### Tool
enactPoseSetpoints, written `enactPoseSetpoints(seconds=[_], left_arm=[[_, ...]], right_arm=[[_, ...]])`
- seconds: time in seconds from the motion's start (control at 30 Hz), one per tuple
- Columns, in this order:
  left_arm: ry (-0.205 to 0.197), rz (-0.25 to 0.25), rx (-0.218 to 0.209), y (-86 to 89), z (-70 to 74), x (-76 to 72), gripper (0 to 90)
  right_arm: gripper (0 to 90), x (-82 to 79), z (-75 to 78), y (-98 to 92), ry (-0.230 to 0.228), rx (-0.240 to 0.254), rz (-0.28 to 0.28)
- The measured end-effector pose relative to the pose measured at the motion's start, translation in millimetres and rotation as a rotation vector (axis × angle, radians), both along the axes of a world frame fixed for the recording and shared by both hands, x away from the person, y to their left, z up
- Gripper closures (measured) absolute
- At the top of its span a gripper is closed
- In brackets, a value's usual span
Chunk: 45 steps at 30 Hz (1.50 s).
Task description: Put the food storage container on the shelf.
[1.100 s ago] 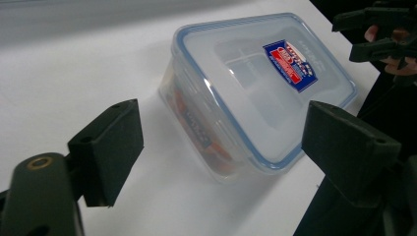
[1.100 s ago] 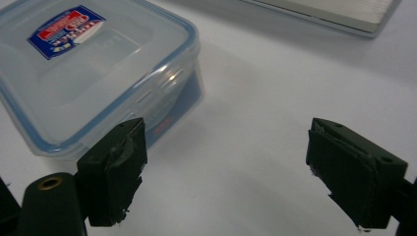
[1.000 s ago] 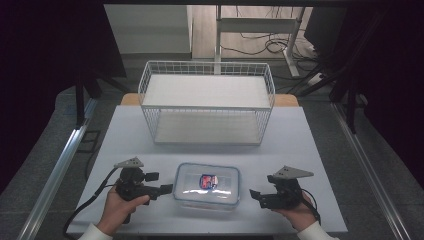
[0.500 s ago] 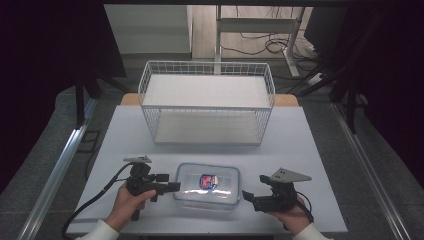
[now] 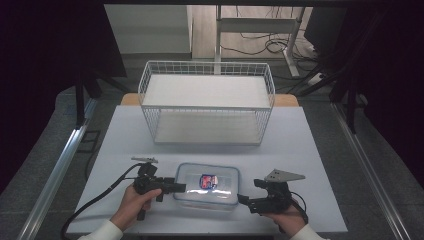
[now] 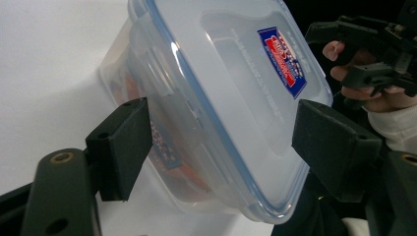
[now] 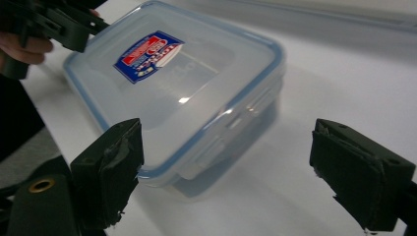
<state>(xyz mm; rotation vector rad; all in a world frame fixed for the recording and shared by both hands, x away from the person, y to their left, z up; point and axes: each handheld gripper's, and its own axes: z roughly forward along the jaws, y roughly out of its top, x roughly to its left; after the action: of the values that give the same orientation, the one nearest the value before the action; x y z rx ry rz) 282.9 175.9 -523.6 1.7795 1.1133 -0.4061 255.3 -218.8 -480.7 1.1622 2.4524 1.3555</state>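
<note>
Food container, clear plastic with a blue-rimmed clip lid and a red-and-blue label, lies flat near the front edge of the white counter, before the empty wire basket. Left claw straddles its left end, one pad by the wall, the other over the lid; its jaws have just been narrowing but remain spread, not yet pressing. Right claw waits spread beside the right end, likely to steady it. Since a second ago, the left claw has slid in onto the container.
</note>
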Motion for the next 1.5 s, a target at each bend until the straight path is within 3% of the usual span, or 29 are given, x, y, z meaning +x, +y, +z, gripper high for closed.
enactPoseSetpoints(seconds=[0.2, 0.33, 0.53, 0.57, 1.03, 1.5], left_arm=[[0.027, -0.014, -0.007, -2.6, -6.0, 2.2, 23.2], [0.023, -0.006, -0.007, -1.3, -4.5, 2.5, 25.9], [0.02, 0.01, -0.007, -0.6, -2.7, 1.4, 29.9], [0.022, 0.011, -0.007, -0.7, -2.6, 1.3, 30.1], [0.024, 0.019, -0.006, -0.9, -2.2, 1.1, 31.2], [0.02, 0.019, -0.005, 0.4, -0.3, -0.2, 33.2]], right_arm=[[12.4, 9.1, -9.9, 9.2, 0.122, 0.051, -0.006], [12.8, 18.1, -18.3, 13.4, 0.222, 0.1, -0.016], [15.0, 23.6, -24.3, 18.9, 0.303, 0.14, -0.035], [16.9, 25.2, -26.0, 19.7, 0.337, 0.164, -0.041], [31.9, 29.2, -30.5, 11.5, 0.46, 0.278, -0.1], [37.9, 29.2, -30.9, 6.4, 0.475, 0.312, -0.107]])
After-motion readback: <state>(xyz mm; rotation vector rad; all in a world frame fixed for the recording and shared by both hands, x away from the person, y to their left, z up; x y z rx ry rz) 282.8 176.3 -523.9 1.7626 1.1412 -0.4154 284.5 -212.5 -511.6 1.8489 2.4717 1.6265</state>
